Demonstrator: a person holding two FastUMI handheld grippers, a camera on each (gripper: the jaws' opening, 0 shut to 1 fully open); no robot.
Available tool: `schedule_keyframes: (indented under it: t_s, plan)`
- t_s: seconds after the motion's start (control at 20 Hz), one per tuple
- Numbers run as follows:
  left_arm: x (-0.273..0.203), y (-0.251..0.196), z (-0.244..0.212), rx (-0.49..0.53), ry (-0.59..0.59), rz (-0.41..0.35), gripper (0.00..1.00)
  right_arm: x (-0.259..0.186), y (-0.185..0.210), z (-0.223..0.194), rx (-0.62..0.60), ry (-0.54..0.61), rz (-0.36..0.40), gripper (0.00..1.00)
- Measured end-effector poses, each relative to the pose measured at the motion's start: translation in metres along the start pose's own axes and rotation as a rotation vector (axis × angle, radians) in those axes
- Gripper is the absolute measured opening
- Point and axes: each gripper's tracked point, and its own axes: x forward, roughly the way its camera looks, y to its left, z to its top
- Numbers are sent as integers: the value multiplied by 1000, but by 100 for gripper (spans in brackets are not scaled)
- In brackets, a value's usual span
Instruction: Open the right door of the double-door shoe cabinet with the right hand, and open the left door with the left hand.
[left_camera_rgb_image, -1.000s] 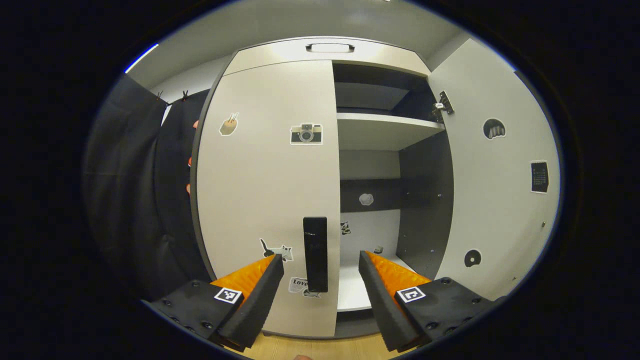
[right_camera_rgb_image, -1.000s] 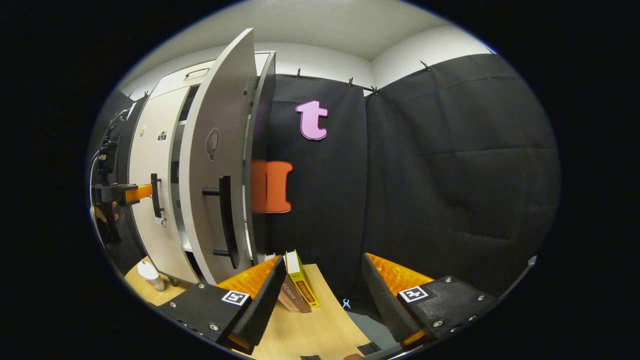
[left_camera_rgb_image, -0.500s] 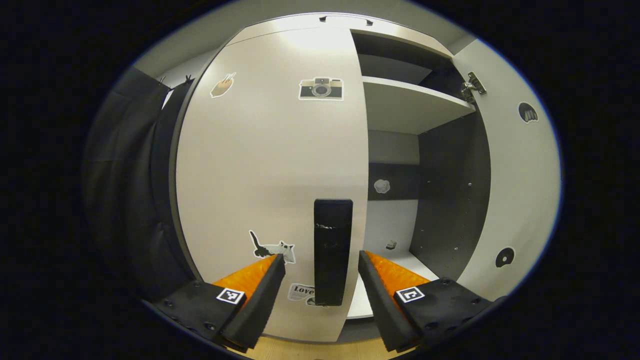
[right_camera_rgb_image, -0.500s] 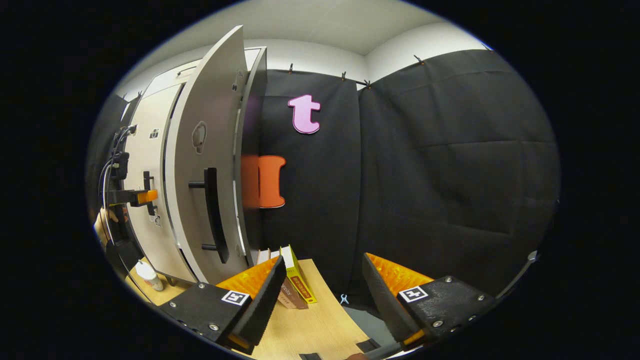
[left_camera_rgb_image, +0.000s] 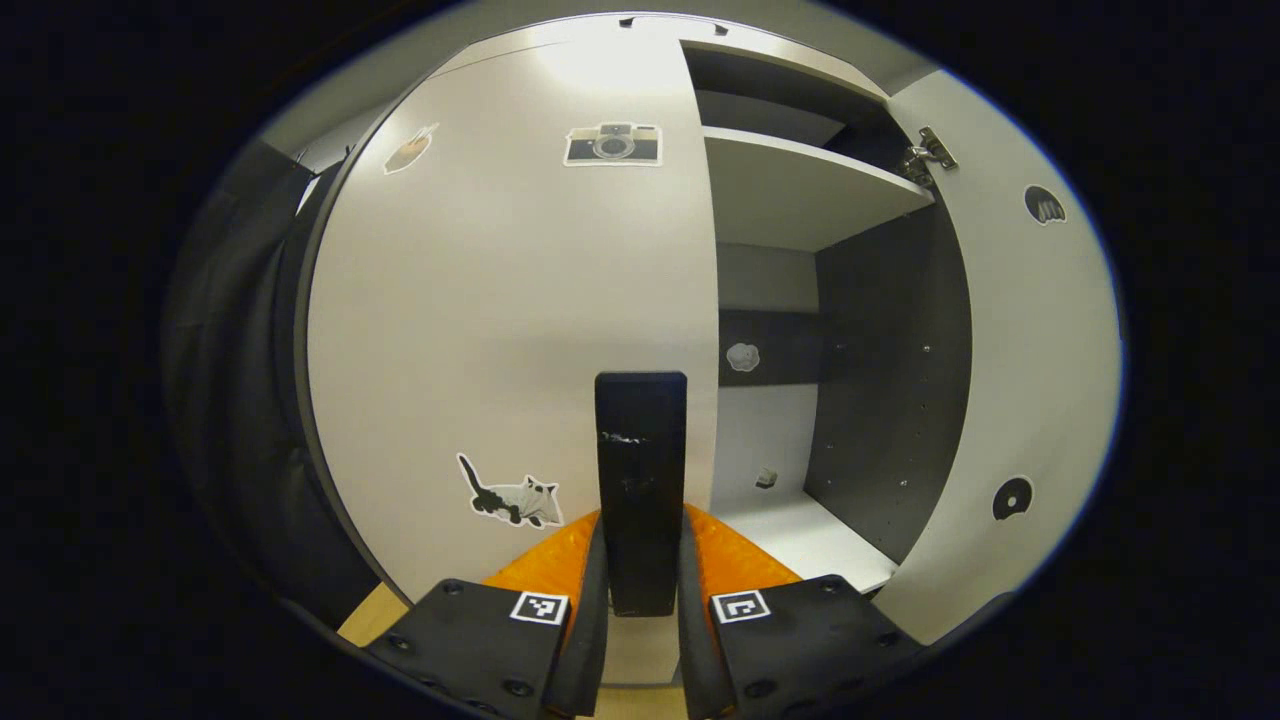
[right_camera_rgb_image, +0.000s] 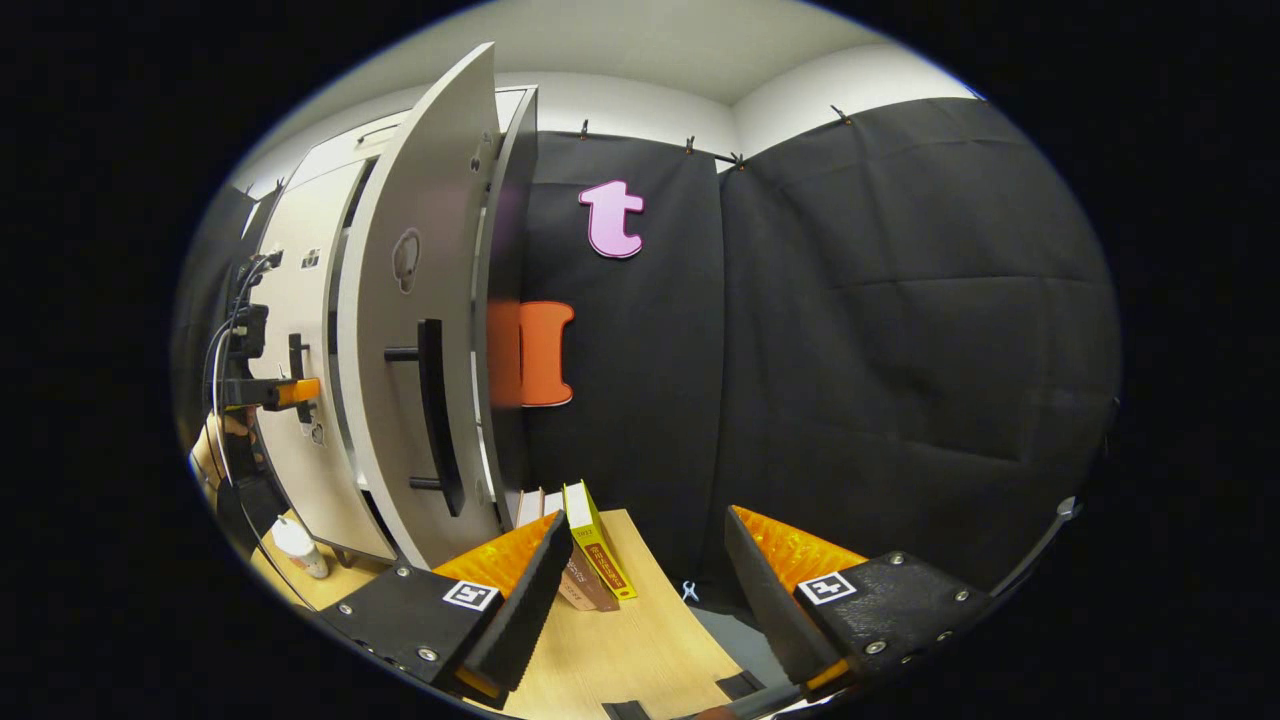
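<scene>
The left door of the shoe cabinet stood closed in your left gripper view, its dark handle hanging upright at 6 o'clock. Your left hand-held gripper was clamped on that handle, one finger pressed to each side of its lower half. At 3 o'clock the right door was swung wide open, baring a pale shelf at 1 o'clock and the cabinet floor below it. Stickers of a camera and a cat sat on the left door.

In your right gripper view, the right hand-held gripper had its fingers spread apart on nothing, well clear of the right door's handle at 9 o'clock. Books leaned against the cabinet side on the wooden floor beyond them. At 9 o'clock your other hand held the left hand-held gripper at the left door's handle. A white bottle stood at 8 o'clock.
</scene>
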Motion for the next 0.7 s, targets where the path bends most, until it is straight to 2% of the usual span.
schedule_keyframes:
  t_s: [0.15,0.2,0.3,0.5,0.7]
  plan:
    - [1,0,0,-40,-3,8,27,-1,3,2,1,-11,6,93]
    - [0,1,-1,-35,-13,1,17,-2,4,3,2,-16,9,93]
    - [-4,1,-2,-29,-19,-5,10,-2,6,5,4,-23,16,93]
    - [-46,9,-2,-40,-32,-45,10,-4,9,9,5,-42,21,93]
    - [-75,22,-5,-46,-27,-47,10,-8,19,12,11,-57,44,93]
